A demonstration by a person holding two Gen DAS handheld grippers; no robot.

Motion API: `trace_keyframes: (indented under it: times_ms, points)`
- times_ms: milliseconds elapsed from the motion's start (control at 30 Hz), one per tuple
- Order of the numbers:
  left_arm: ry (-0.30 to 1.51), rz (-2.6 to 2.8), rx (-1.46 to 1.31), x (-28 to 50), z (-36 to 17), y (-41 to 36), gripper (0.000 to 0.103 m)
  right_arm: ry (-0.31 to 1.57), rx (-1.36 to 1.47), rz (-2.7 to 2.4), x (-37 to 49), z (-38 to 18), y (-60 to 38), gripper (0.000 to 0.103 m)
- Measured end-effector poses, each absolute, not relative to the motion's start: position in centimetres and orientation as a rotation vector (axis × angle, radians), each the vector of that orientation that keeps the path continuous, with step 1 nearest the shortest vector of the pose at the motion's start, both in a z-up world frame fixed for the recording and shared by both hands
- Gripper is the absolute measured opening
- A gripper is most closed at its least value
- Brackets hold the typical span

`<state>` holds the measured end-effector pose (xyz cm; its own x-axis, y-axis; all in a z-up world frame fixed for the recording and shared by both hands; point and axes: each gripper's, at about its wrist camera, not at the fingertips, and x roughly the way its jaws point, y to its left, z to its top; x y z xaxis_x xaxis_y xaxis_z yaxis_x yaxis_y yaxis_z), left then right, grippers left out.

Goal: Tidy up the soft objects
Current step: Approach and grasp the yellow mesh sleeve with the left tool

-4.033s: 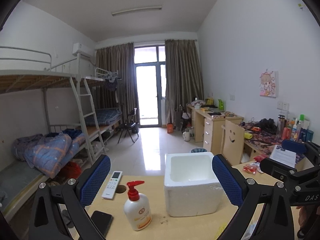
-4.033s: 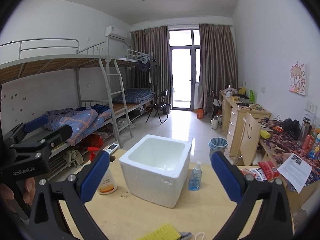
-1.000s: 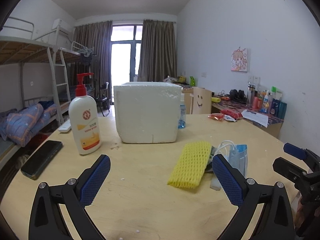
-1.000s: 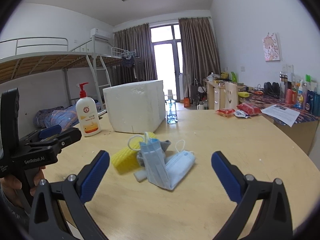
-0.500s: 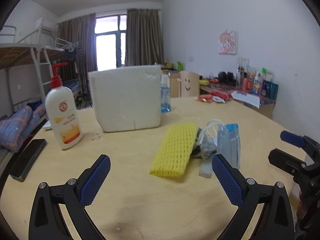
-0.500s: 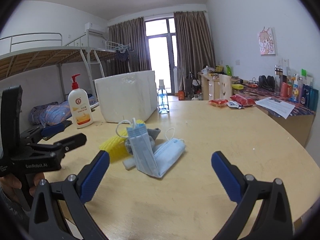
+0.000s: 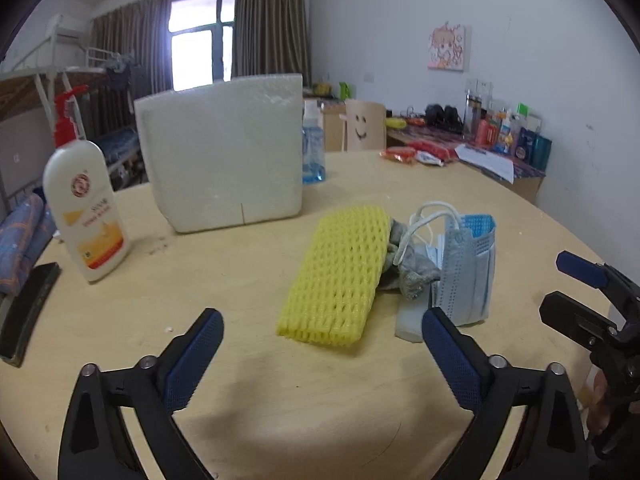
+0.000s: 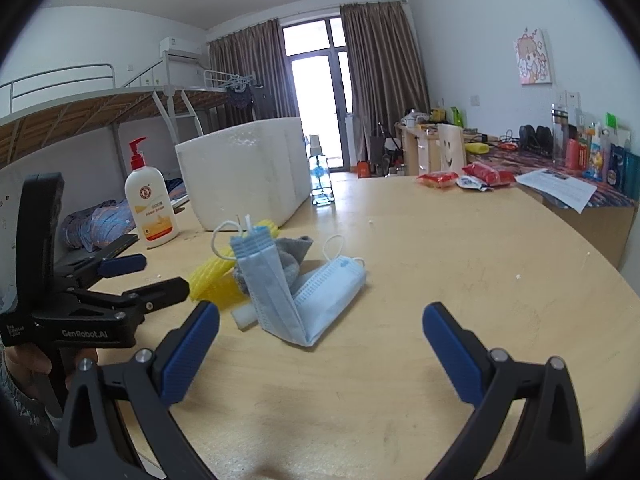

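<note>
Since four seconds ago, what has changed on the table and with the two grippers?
Both grippers came down from looking over the foam box toward the pile: yellow net, grey cloth, masks. The left gripper now faces the net, jaws closing slightly with nothing between them; the right gripper is open before the masks. Nothing was grasped; pile, box and lotion bottle stayed put.

1. The table (image 7: 120,312) looks like pale wood with a smooth, matt top.
2. The box (image 7: 222,152) near the table's far side looks like white foam, grainy and dull.
3. Just beside the box, the pump bottle (image 7: 86,208) is glossy white plastic.
4. In front of the box, the yellow net sleeve (image 7: 340,276) looks like soft foam mesh.
5. Touching the sleeve, the grey cloth (image 7: 412,272) is fuzzy.
6. The blue masks (image 8: 316,296) are pleated, matt fabric.
</note>
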<state>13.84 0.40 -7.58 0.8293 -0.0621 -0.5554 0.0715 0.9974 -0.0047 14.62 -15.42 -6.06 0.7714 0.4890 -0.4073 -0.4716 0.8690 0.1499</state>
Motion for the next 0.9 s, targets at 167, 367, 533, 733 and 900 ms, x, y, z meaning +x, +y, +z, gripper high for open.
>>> trace_keyframes:
  times_ms: [167,367,533,733,900]
  points:
    - [0.659,-0.046,0.036,15.6,-7.8,0.4,0.090,0.460,0.034,0.526,14.8,-6.1,-15.4,0.103]
    - [0.746,-0.081,0.061,17.2,-8.2,0.5,0.084,0.467,0.033,0.536,15.2,-6.3,-15.4,0.103]
    - [0.807,-0.130,0.116,18.6,-8.6,0.3,0.078,0.485,0.031,0.535,15.8,-6.6,-15.3,0.103]
    - [0.833,-0.143,0.116,19.8,-9.0,0.5,0.066,0.490,0.014,0.529,16.0,-6.6,-14.9,0.103]
    - [0.843,-0.166,0.132,20.1,-9.3,0.4,0.057,0.501,0.008,0.528,16.2,-6.8,-14.6,0.103]
